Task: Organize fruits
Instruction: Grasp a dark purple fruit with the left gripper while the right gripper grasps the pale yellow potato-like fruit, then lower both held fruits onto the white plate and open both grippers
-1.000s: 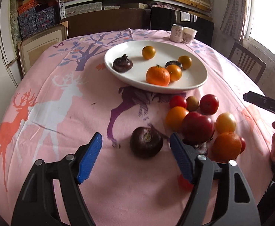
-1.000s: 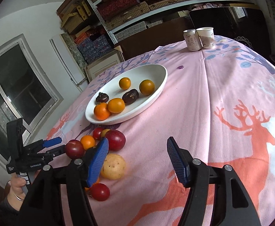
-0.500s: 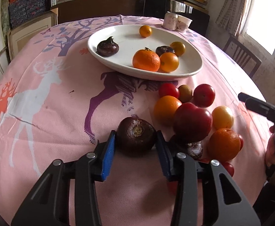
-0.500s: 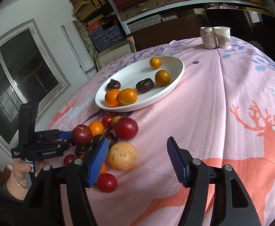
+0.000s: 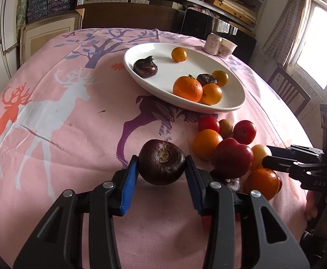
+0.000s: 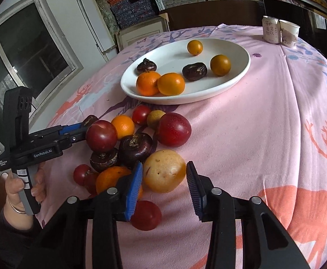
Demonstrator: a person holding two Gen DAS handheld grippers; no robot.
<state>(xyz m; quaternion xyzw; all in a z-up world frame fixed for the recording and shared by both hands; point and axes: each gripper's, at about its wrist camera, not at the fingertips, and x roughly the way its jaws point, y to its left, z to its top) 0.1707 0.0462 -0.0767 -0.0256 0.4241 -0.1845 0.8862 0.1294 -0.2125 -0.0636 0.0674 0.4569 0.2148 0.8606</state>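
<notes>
My left gripper (image 5: 161,168) is shut on a dark purple water chestnut (image 5: 162,161) and holds it just above the pink cloth, left of a pile of loose fruit (image 5: 230,152). My right gripper (image 6: 164,176) is open, its blue pads on either side of a yellow round fruit (image 6: 164,170) at the near edge of the same pile (image 6: 129,139). A white oval plate (image 5: 163,76) beyond the pile holds oranges and two dark chestnuts; it also shows in the right wrist view (image 6: 237,76).
A can (image 6: 270,29) and a paper cup (image 6: 289,32) stand at the table's far side. A red tomato (image 6: 146,215) lies under my right gripper's left finger. A chair (image 5: 289,89) stands by the right edge. Shelves fill the back wall.
My left gripper closed on the dark chestnut and has lifted it a little. My right gripper moved forward and narrowed around the yellow fruit.
</notes>
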